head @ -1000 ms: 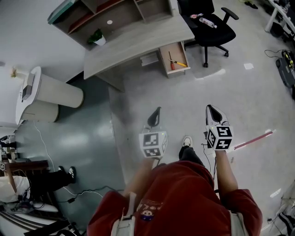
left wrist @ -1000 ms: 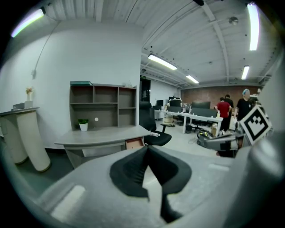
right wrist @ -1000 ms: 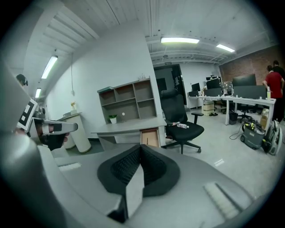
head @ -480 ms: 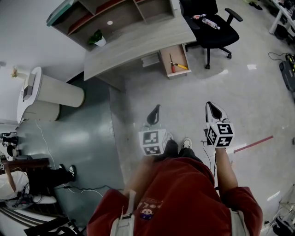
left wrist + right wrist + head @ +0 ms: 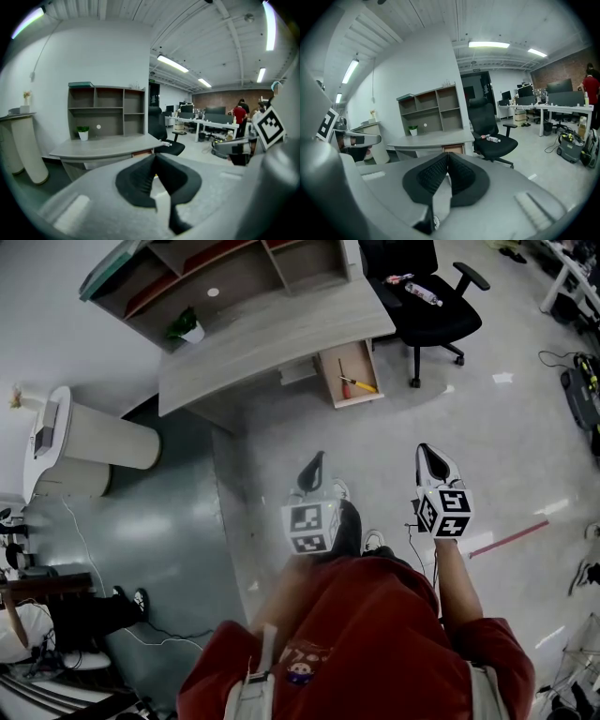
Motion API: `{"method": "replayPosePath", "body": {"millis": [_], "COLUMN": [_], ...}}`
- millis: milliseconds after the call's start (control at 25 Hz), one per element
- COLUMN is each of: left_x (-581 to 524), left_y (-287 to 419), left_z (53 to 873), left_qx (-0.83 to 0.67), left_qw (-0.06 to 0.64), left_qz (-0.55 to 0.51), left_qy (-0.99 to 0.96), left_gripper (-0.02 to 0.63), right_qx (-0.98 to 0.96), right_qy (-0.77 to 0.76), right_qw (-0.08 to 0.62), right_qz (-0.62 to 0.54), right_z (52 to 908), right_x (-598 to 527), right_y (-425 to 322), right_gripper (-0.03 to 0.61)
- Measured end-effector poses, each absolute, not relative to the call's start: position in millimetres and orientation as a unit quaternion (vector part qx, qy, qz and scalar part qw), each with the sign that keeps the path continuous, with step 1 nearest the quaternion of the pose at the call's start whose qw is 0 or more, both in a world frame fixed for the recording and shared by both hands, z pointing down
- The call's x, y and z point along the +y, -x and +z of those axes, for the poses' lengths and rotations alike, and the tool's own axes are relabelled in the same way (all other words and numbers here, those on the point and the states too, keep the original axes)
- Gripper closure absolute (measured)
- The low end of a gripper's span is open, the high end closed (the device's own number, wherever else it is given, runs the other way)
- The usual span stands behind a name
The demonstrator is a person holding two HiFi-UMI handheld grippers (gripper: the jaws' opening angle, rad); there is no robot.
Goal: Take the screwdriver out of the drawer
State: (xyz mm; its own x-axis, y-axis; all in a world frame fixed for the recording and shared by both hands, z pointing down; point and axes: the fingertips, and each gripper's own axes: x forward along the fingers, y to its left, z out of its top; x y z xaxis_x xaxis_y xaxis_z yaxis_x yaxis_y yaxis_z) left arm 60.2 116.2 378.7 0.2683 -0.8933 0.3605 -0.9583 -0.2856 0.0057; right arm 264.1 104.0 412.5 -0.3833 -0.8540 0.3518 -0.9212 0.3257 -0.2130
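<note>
The screwdriver (image 5: 357,383), with a red and yellow handle, lies in the open drawer (image 5: 356,400) under the grey desk (image 5: 272,334), far ahead of me in the head view. My left gripper (image 5: 314,470) and right gripper (image 5: 428,457) are held side by side over the floor, pointing at the desk and well short of it. Both are shut with nothing between the pads. In the left gripper view the left gripper (image 5: 154,158) faces the desk (image 5: 103,145). In the right gripper view the right gripper (image 5: 447,157) lines up with the drawer front (image 5: 452,149).
A black office chair (image 5: 422,296) carrying a bottle (image 5: 419,292) stands right of the drawer. On the desk are a shelf unit (image 5: 225,273) and a small plant (image 5: 185,327). A white rounded counter (image 5: 94,437) is at the left. A pink rod (image 5: 511,537) lies on the floor at the right.
The person has stepped forward, so both grippers have come nearer the desk. The desk and drawer have slid a little lower and left in the head view. Both jaws stay shut.
</note>
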Motion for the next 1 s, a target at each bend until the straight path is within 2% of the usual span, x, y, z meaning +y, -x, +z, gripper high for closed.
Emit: {"method": "replayPosePath", "body": {"millis": [200, 400, 520, 560, 1000], "left_x": [73.1, 22.9, -7.4, -17.5, -116.6], "left_y": [-49.6, -37.4, -29.9, -27.3, 20.4], "left_z": [382.5, 390.2, 399.1, 401.5, 409.6], "left_qx": [-0.573, -0.565, -0.559, -0.558, -0.553], "left_qw": [0.112, 0.119, 0.126, 0.127, 0.130], "left_qz": [0.132, 0.131, 0.136, 0.138, 0.144], "left_qy": [-0.801, -0.806, -0.808, -0.809, -0.811], "left_gripper": [0.615, 0.615, 0.615, 0.615, 0.615], "right_qx": [-0.811, -0.807, -0.808, -0.808, -0.809], "right_qy": [-0.554, -0.559, -0.557, -0.558, -0.550], "right_qw": [0.100, 0.103, 0.112, 0.114, 0.127], "right_qz": [0.162, 0.158, 0.152, 0.152, 0.161], "right_z": [410.6, 413.4, 418.2, 419.8, 426.9], "right_x": [59.9, 12.8, -15.6, -25.3, -121.6], "right_y": [-245.6, -228.1, -216.3, -212.8, -163.3], "right_gripper": [0.560, 0.447, 0.335, 0.319, 0.314]}}
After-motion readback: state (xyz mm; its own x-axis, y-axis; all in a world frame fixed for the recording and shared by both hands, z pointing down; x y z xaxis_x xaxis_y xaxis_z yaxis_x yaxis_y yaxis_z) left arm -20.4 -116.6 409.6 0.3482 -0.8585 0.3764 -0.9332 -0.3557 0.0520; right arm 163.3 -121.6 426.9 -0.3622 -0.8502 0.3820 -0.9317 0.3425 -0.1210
